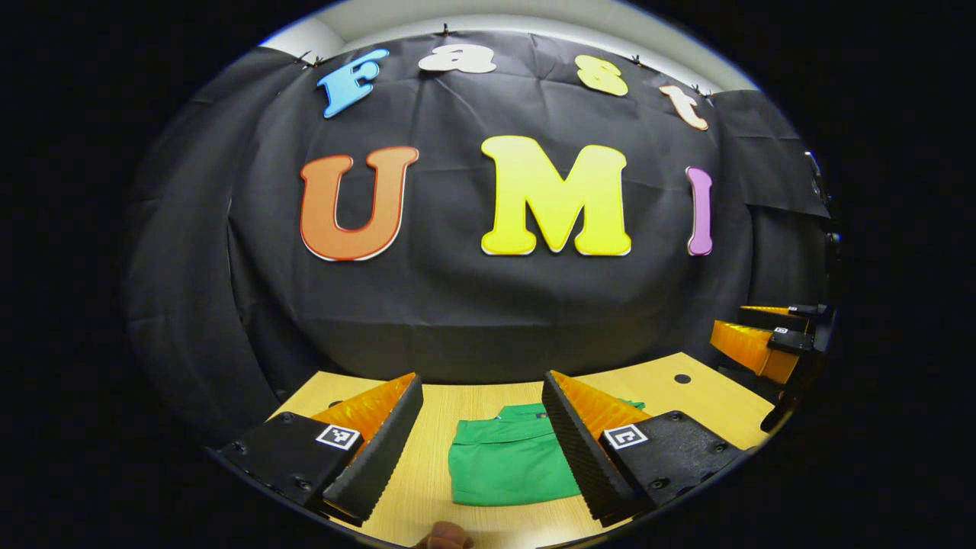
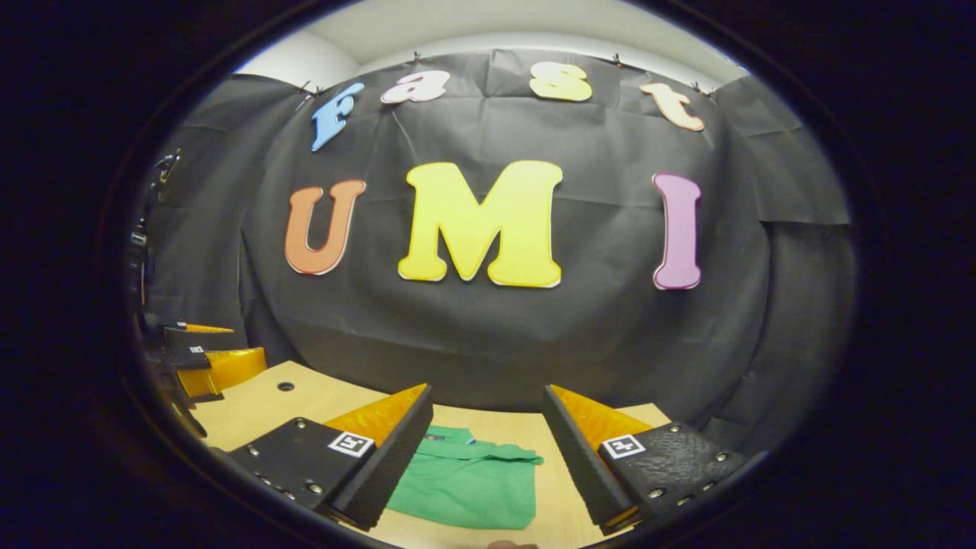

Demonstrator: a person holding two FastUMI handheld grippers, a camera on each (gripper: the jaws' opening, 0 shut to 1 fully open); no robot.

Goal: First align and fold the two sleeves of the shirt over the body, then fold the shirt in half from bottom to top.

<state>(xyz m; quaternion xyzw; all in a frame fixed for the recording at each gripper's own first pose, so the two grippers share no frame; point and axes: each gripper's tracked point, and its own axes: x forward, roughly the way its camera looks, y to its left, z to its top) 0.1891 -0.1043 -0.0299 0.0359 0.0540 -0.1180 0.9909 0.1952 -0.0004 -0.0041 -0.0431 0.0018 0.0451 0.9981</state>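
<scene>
Green shirt (image 1: 507, 461) lying folded into a small square near the front edge of the wooden surface (image 1: 450, 408), collar up top. Looks done. Soft, light and floppy; best pinched at a corner or a folded edge. Left hand-held gripper (image 1: 482, 442) spread wide, holding nothing. Right hand-held gripper (image 2: 488, 450) spread wide too, above the shirt.

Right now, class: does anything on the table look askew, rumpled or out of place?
Nothing stands out. The green shirt lies on the wooden table as a compact folded bundle, edges fairly straight. Both grippers, left and right, hang above it with jaws open, holding nothing.
</scene>
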